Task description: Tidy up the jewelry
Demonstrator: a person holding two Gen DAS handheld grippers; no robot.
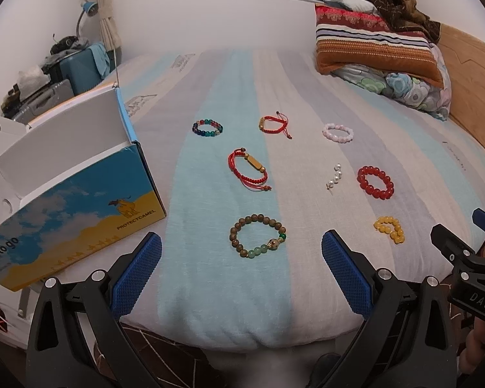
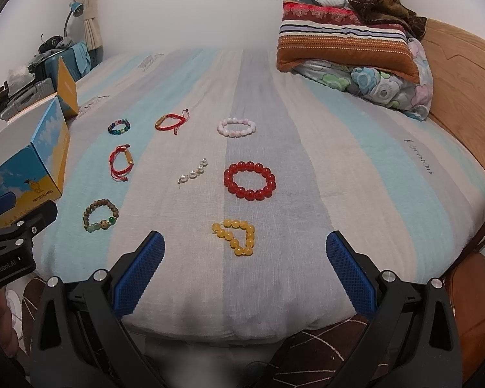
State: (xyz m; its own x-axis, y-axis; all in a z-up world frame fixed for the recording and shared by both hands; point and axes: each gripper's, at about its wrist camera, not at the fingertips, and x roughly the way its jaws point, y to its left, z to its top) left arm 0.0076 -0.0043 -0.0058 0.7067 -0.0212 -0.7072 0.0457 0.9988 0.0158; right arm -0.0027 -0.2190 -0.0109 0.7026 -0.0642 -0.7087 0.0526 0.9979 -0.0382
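Bed [image 1: 210, 291], striped sheet: eight jewelry pieces, none touching another.

Far row: multicolour bead bracelet [image 1: 207, 127], red cord bracelet [image 1: 274, 124], pale pink bead bracelet [image 1: 338, 133].

Middle row: red cord bracelet with gold tube [image 1: 249, 170], pearl string [image 1: 335, 176], red bead bracelet [image 1: 375, 181].

Near row: wooden bead bracelet [image 1: 258, 236] (green beads on its near arc), yellow bead bracelet [image 2: 235, 236], both close to the bed's near edge.

Open shoe box [image 1: 80, 200] on the left edge, just beside the left column. Pillows [image 2: 346, 42] stacked by the headboard [image 2: 462, 103], well apart from the jewelry.

Left hand-held gripper [image 1: 242, 268]: jaws spread wide, empty, at the near edge before the wooden bead bracelet.

Right hand-held gripper [image 2: 245, 268]: jaws spread wide, empty, before the yellow bead bracelet.
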